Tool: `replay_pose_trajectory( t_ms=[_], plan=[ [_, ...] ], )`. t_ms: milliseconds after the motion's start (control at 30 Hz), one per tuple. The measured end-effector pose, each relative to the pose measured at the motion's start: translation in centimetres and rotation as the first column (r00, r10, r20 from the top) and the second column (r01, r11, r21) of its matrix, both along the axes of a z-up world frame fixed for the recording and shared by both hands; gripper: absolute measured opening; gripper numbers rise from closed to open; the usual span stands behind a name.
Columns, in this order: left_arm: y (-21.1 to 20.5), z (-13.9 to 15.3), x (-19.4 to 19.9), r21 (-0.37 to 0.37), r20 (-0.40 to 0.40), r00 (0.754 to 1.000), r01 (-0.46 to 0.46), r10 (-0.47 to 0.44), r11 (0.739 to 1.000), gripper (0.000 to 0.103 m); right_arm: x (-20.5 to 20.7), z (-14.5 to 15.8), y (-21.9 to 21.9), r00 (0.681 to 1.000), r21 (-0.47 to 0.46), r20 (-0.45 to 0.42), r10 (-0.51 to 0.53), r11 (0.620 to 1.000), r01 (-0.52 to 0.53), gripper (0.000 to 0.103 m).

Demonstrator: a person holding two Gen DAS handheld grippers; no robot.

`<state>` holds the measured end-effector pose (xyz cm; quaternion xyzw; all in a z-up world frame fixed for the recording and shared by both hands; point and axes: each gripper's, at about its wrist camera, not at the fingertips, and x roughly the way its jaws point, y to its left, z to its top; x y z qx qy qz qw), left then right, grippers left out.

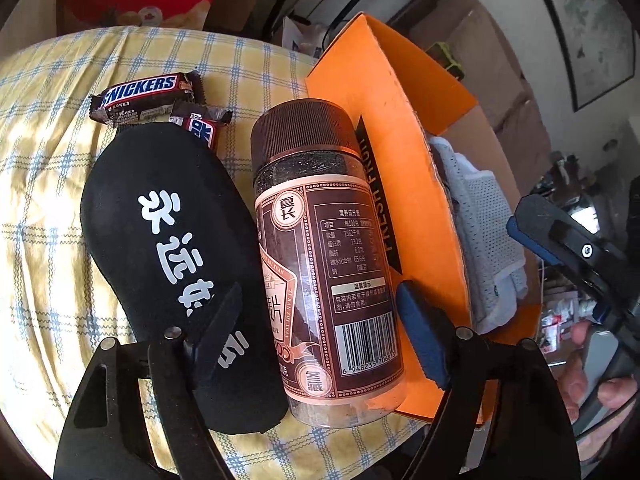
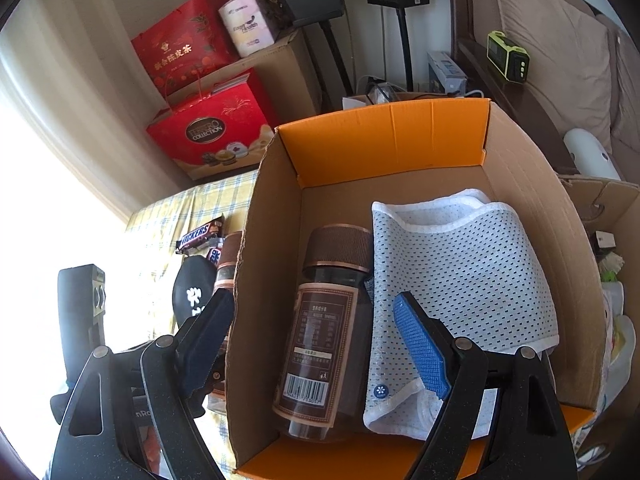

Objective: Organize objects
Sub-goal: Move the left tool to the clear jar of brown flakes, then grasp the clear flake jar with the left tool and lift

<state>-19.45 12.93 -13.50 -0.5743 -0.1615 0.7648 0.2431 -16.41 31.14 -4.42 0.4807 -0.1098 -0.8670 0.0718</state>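
Cardboard box [image 2: 400,144] holds a jar [image 2: 320,320] and mesh cloth [image 2: 460,280].

One brown-capped jar [image 2: 320,320] lies boxed beside mesh cloth [image 2: 460,280]; another [image 1: 320,240] outside.

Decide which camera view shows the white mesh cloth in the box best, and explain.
The right wrist view: the white mesh cloth lies nearly fully visible inside the cardboard box. The left wrist view shows only a strip behind the orange flap.
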Motion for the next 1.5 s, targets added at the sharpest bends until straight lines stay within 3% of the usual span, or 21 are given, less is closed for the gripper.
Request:
replay_pose_trajectory(
  t_ms=[33,300,467,700,900,1033,1167,1500],
  plan=[
    [0.1,0.2,0.1,0.005,-0.008,1.000,0.015,-0.015,1.000,0.064,0.0,-0.1,0.0,1.000,0.000,0.002,0.000,1.000,0.000,0.083],
    [-1.9,2.5,0.8,-0.092,-0.096,0.995,0.028,-0.036,0.995,0.063,0.5,0.1,-0.1,1.000,0.017,-0.002,0.012,1.000,-0.012,0.083],
    [-1.5,1.9,-0.1,-0.105,-0.029,0.999,0.031,-0.034,0.994,0.074,0.5,0.3,-0.3,1.000,0.009,-0.008,0.010,1.000,-0.010,0.083],
    [0.6,0.2,-0.6,-0.081,0.054,0.997,0.064,-0.060,0.995,0.077,0.6,0.6,-0.3,1.000,0.017,-0.008,0.013,1.000,-0.013,0.083],
    [-0.5,-0.9,-1.0,0.057,0.093,0.995,0.033,-0.038,0.998,0.064,0.5,0.4,0.2,1.000,0.006,-0.006,-0.003,1.000,0.003,0.083],
    [-1.1,-0.8,-0.9,0.067,0.079,0.997,0.020,-0.026,0.998,0.064,0.6,0.0,0.1,1.000,0.003,0.003,-0.001,1.000,0.001,0.083],
    [-1.8,0.8,-0.3,0.034,0.013,1.000,0.016,-0.017,0.999,0.064,0.9,0.2,-0.5,1.000,0.019,-0.004,0.019,1.000,-0.019,0.081],
    [-7.0,3.4,1.9,0.048,-0.037,0.999,0.013,-0.011,0.999,0.062,1.5,1.7,-2.6,0.997,0.029,-0.032,0.070,0.997,-0.069,0.080]
  ],
)
